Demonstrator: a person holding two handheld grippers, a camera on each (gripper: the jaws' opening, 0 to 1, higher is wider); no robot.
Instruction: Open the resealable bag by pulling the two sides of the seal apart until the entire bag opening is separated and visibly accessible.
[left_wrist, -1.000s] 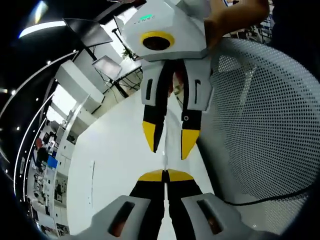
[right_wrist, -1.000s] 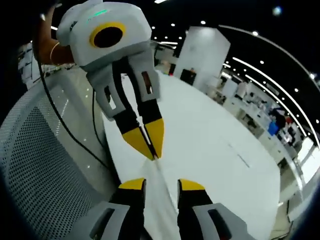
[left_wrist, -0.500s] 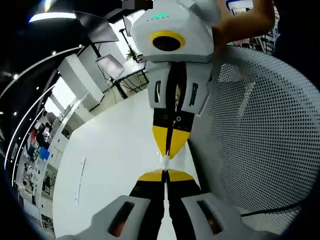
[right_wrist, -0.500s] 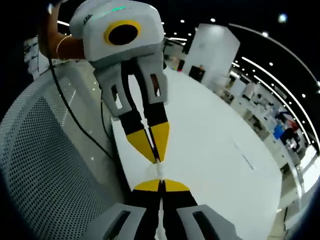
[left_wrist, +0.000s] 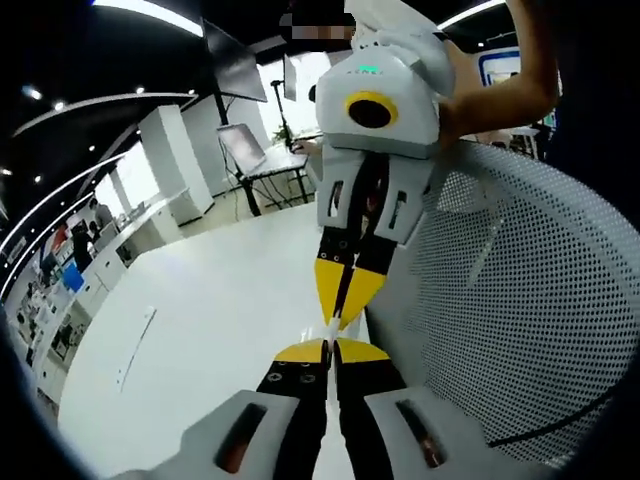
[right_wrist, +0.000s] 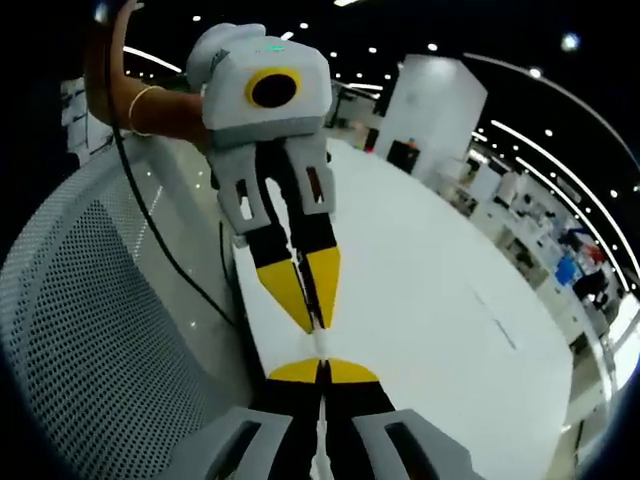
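The resealable bag (left_wrist: 329, 331) shows only as a thin pale sliver, seen edge-on, between the two sets of yellow tips. My left gripper (left_wrist: 330, 350) rises from the bottom of the left gripper view, shut on that sliver. The right gripper (left_wrist: 338, 318) reaches down from above, its jaws closed on the same edge, nearly tip to tip with mine. In the right gripper view my right gripper (right_wrist: 322, 368) is shut on the bag (right_wrist: 321, 343), and the left gripper (right_wrist: 318, 322) faces it, also closed. The bag's body is hidden.
Both grippers hang over a white table (left_wrist: 200, 330) (right_wrist: 430, 330). A white perforated chair back (left_wrist: 520, 300) (right_wrist: 90, 320) stands close beside them, with a black cable (right_wrist: 170, 265) across it. A person's arm (right_wrist: 150, 100) holds each gripper. Office desks lie far behind.
One second ago the right gripper stood open around the bag edge; it has since shut on it. Both views have tilted, and the facing gripper now looks a little farther off.
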